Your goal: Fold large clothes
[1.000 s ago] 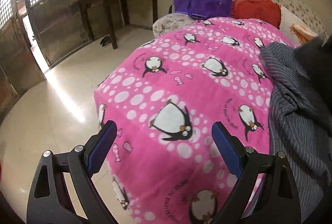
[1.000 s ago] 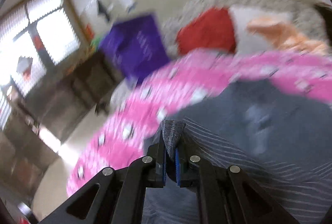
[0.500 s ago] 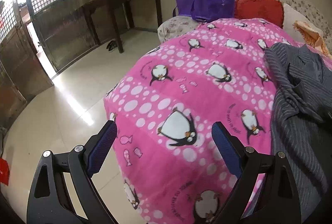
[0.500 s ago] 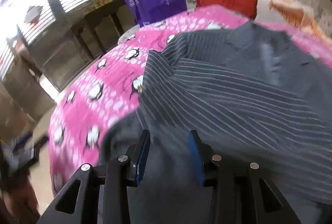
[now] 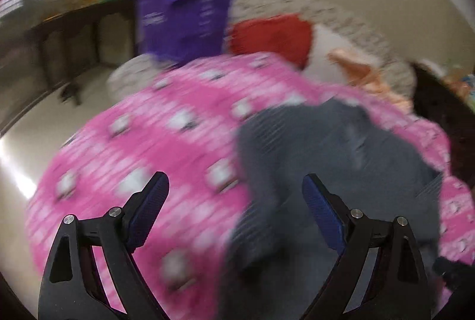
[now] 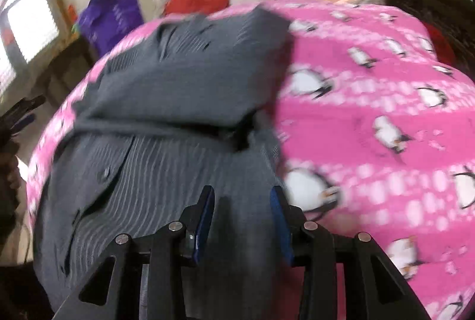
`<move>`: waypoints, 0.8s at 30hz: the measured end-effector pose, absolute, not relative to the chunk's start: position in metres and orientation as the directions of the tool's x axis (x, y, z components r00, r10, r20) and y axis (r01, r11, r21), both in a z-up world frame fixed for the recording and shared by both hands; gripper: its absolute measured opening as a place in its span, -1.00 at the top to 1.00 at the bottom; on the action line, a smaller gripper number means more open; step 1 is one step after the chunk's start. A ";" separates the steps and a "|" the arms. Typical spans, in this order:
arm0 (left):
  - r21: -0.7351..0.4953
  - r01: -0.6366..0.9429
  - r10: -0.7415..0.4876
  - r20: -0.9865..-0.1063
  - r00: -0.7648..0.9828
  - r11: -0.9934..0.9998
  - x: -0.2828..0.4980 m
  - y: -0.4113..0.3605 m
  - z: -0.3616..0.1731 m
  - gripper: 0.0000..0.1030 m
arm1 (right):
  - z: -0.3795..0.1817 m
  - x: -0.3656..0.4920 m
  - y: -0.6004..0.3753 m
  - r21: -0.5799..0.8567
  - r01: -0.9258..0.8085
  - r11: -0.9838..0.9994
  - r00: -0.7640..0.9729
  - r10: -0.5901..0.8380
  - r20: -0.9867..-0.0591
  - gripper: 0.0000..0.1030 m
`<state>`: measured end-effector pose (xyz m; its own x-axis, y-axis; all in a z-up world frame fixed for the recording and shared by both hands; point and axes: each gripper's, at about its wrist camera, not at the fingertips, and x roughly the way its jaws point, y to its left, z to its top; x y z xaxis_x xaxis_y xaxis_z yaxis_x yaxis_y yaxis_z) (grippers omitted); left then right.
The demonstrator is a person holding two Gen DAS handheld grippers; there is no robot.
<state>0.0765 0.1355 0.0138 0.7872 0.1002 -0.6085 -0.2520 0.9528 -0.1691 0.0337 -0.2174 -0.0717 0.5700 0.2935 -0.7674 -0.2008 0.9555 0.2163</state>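
Grey ribbed shirt (image 6: 184,88) lies folded, rumpled, on pink fleece blanket (image 6: 371,88).

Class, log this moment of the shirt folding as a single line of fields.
stage: shirt partly folded on blanket | left tool: open, empty | right tool: just opened, nothing gripped, over shirt hem

Grey pinstriped shirt (image 6: 178,88) on a pink blanket (image 6: 386,100) patterned with penguins and white dots; purple bag (image 5: 184,11) at 11 o'clock, red pillow (image 5: 273,35) at 12.
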 end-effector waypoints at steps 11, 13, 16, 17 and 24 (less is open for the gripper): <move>-0.108 -0.151 0.012 -0.776 0.631 0.983 0.170 0.094 -0.081 0.74 | -0.020 0.064 -0.213 0.202 -0.059 0.978 0.722 0.181 -0.668 0.28; -0.073 -0.186 0.066 -0.759 0.647 0.980 0.157 0.093 -0.080 0.81 | -0.011 0.074 -0.198 0.199 -0.084 0.976 0.742 0.194 -0.642 0.28; -0.061 -0.262 0.131 -0.744 0.655 0.963 0.143 0.098 -0.080 0.83 | -0.010 0.097 -0.174 0.258 -0.173 0.950 0.724 0.301 -0.621 0.28; -0.057 -0.293 0.155 -0.743 0.651 0.954 0.141 0.102 -0.079 0.83 | -0.013 0.105 -0.168 0.285 -0.202 0.937 0.713 0.340 -0.613 0.28; -0.071 -0.287 0.139 -0.747 0.650 0.955 0.140 0.106 -0.082 0.82 | -0.085 0.127 -0.171 0.273 -0.257 0.927 0.580 0.374 -0.724 0.53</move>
<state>0.1396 0.1057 -0.0818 0.6505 0.1394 -0.7466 -0.2865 0.9554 -0.0712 0.1270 -0.1715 -0.0855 0.5797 0.3744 -0.7237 -0.2574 0.9268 0.2734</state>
